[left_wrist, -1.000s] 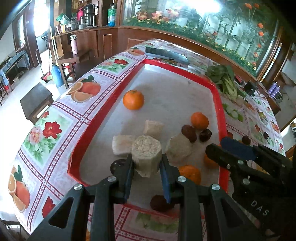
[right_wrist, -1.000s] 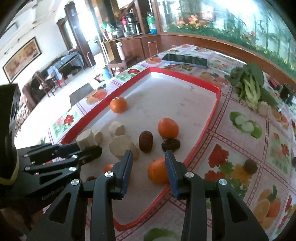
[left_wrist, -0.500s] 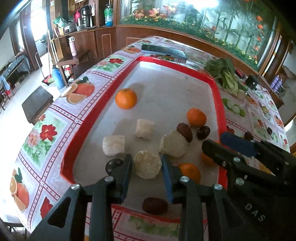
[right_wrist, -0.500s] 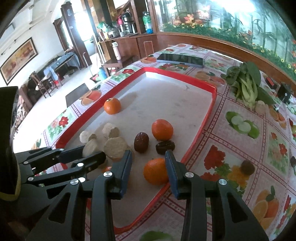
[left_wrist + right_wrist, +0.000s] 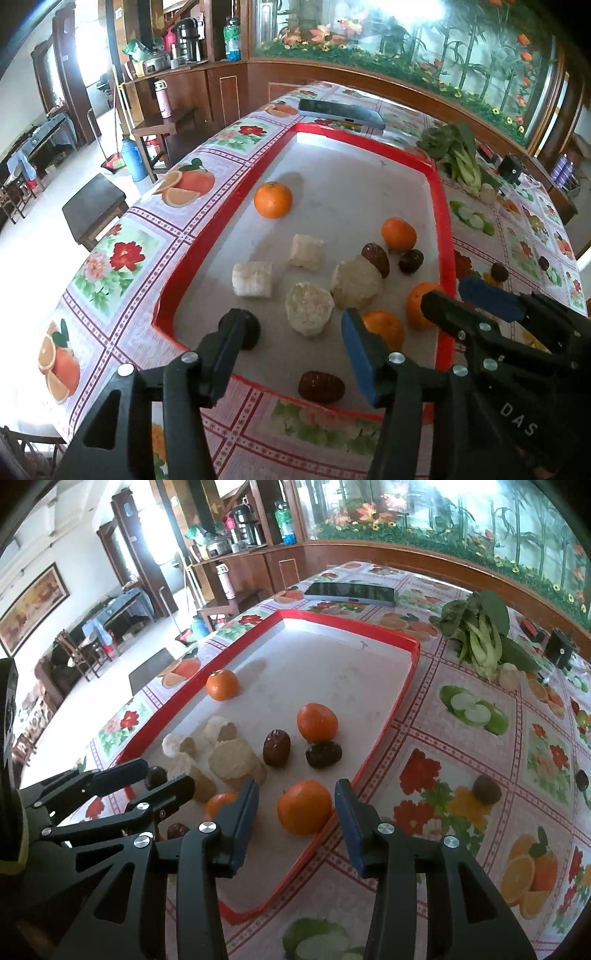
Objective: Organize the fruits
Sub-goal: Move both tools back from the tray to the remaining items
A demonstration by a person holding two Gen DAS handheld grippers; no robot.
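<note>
Left hand-held gripper (image 5: 291, 338) has just been opening, jaws apart around a pale chunk (image 5: 308, 309) lying free on the red-rimmed tray (image 5: 207, 236). Right hand-held gripper (image 5: 295, 803) also just widened, an orange (image 5: 304, 806) between its pads, not touched. Tray sits on a floral-cloth table (image 5: 461, 746); wood cabinets, aquarium mural behind. More oranges, dates scattered in tray.

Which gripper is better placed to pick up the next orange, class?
Right. The right gripper stands open with an orange between its fingers. The left gripper has just opened off a pale chunk and frames no orange.
</note>
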